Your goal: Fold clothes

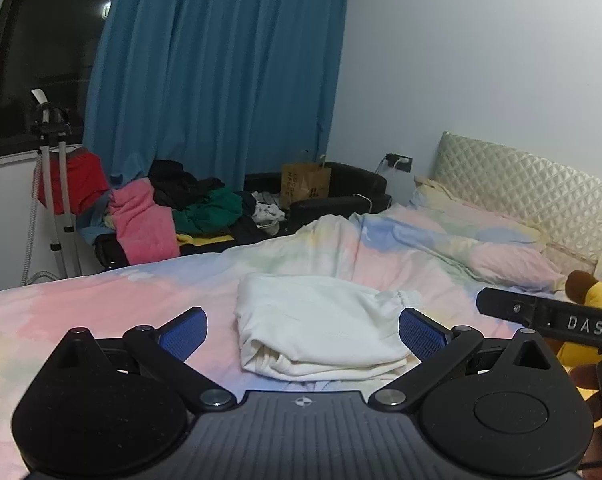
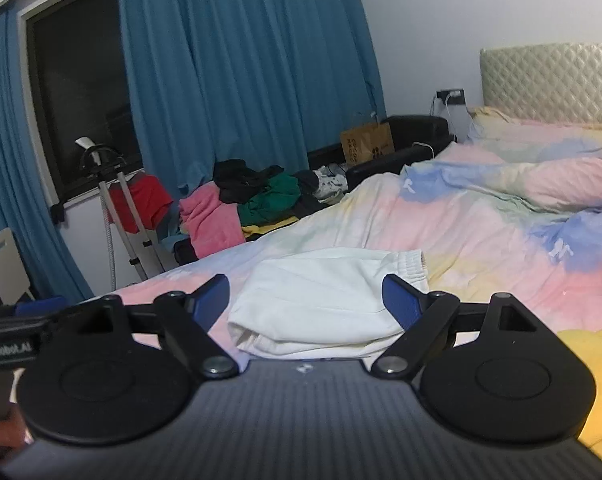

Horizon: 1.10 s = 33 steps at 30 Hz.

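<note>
A white garment (image 1: 321, 326) lies folded in a compact stack on the pastel bedspread (image 1: 101, 304), its elastic waistband at the far right. It also shows in the right wrist view (image 2: 321, 300). My left gripper (image 1: 303, 332) is open and empty, held just short of the garment, with the blue pads spread to either side of it. My right gripper (image 2: 307, 300) is also open and empty, just in front of the same stack. Part of the right gripper's body shows at the right edge of the left wrist view (image 1: 549, 320).
A pile of pink, green and black clothes (image 1: 181, 208) lies beyond the bed's far edge by the blue curtain (image 1: 221, 80). A tripod stand (image 1: 53, 184) is at the left. Pillows (image 1: 501, 240) and a padded headboard (image 1: 541, 192) are at the right. A yellow plush toy (image 1: 593, 296) lies near the right gripper.
</note>
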Each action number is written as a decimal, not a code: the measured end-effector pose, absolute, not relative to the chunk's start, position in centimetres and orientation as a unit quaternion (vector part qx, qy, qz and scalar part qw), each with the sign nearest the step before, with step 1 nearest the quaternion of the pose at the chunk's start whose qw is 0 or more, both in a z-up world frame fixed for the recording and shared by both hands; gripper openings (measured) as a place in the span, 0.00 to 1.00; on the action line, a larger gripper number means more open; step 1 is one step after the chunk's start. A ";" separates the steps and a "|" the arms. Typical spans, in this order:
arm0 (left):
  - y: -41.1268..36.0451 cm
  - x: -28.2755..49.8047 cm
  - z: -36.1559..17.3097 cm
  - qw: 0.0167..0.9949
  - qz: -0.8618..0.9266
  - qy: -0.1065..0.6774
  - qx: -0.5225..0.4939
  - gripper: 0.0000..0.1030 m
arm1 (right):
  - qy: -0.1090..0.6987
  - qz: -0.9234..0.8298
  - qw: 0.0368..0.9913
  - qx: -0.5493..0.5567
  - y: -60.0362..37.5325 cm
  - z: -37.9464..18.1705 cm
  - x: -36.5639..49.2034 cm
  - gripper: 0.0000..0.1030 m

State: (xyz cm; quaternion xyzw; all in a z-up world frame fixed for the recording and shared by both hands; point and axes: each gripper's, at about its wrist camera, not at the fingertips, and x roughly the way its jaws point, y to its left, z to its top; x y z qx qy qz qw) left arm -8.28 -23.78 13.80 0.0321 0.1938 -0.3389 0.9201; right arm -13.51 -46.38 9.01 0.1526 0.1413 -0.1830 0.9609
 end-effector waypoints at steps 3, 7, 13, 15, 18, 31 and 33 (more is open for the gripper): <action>-23.1 -8.9 12.8 0.923 -0.335 0.186 0.031 1.00 | 0.136 -0.191 0.962 0.137 -45.0 7.9 -13.9 0.83; -22.6 -8.9 11.4 0.926 -0.329 0.183 0.031 1.00 | 0.135 -0.204 0.963 0.109 -43.7 6.1 -13.8 0.83; -22.2 -8.2 9.1 0.927 -0.320 0.194 0.035 1.00 | 0.147 -0.207 0.963 0.089 -42.1 3.7 -13.2 0.82; -22.2 -8.1 8.4 0.927 -0.317 0.197 0.036 1.00 | 0.148 -0.215 0.961 0.086 -42.0 3.6 -13.1 0.82; -22.2 -8.0 7.7 0.925 -0.319 0.203 0.037 1.00 | 0.154 -0.221 0.958 0.095 -42.2 3.2 -12.8 0.82; -22.1 -7.0 7.0 0.927 -0.304 0.215 0.036 1.00 | 0.156 -0.248 0.946 0.141 -43.5 2.2 -13.1 0.82; -22.0 -6.8 7.0 0.927 -0.304 0.217 0.035 1.00 | 0.162 -0.249 0.946 0.132 -43.1 2.1 -12.8 0.82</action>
